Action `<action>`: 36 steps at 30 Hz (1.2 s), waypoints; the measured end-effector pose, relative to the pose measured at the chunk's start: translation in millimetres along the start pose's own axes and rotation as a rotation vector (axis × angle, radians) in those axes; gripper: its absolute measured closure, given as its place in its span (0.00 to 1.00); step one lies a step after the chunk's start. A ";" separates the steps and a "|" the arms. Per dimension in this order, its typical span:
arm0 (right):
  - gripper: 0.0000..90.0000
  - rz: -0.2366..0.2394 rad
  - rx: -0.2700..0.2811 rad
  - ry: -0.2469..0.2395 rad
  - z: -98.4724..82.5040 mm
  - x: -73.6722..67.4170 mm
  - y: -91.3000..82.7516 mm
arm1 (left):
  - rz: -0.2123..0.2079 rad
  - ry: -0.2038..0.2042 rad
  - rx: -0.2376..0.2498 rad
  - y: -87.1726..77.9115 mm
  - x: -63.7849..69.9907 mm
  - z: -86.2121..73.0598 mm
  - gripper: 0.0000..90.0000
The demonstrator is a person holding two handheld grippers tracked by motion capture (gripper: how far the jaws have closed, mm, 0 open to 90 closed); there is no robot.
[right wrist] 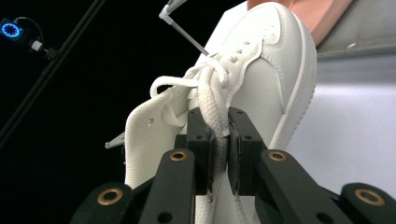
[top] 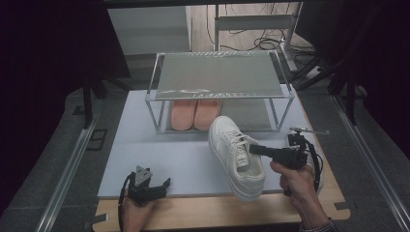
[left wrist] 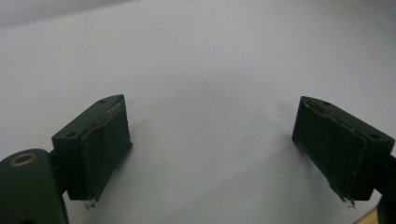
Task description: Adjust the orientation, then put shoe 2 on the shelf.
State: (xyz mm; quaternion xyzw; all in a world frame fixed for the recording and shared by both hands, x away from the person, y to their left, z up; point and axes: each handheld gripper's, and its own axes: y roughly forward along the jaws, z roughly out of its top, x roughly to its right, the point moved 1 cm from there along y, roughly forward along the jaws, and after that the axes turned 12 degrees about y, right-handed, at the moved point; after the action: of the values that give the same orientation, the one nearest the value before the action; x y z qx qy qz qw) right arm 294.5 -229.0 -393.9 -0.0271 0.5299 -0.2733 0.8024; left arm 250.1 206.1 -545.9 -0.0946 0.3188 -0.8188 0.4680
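While the right gripper [top: 255, 149] pinches the white sneaker [top: 236, 155] by the side wall of its collar, near the laces, the shoe hangs tilted above the white board [top: 145, 145], toe toward twelve o'clock and heel toward six. In the right gripper view the jaws stand nearly together on that thin wall, with a lace [right wrist: 211, 109] bunched just over them. It is a narrow hold on soft fabric, so I'd say the shoe can swing or slip if the hand jerks. The likely goal looks like the clear shoe rack [top: 220, 89] at twelve o'clock, where a pair of pink slippers [top: 195, 114] already fills the left part of the lower shelf.

To do this well, the person should keep the wrist steady, carry the sneaker low and slow, and level the sole before it goes under the top shelf. The free space lies at three o'clock of the slippers, so the toe should aim there, apart from the rack's front post.

The left gripper [top: 145, 186] rests at the board's near edge, around seven o'clock, jaws spread wide with nothing between them. It could steady the heel if the shoe starts turning.
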 end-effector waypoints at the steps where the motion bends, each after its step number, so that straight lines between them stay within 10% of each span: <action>1: 0.89 0.002 -0.002 -0.002 0.7 -1.7 -0.1 | 0.000 0.000 0.000 0.0 0.0 0.0 0.12; 36: 0.90 0.145 -0.016 0.002 28.7 -49.9 4.5 | -0.001 0.003 -0.003 -0.1 -0.3 0.0 0.12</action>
State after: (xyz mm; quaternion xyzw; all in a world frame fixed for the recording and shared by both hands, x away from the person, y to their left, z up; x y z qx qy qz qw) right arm 306.8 -208.9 -341.1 0.0051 0.5335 -0.2103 0.8192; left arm 250.2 206.3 -545.8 -0.0944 0.3206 -0.8187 0.4669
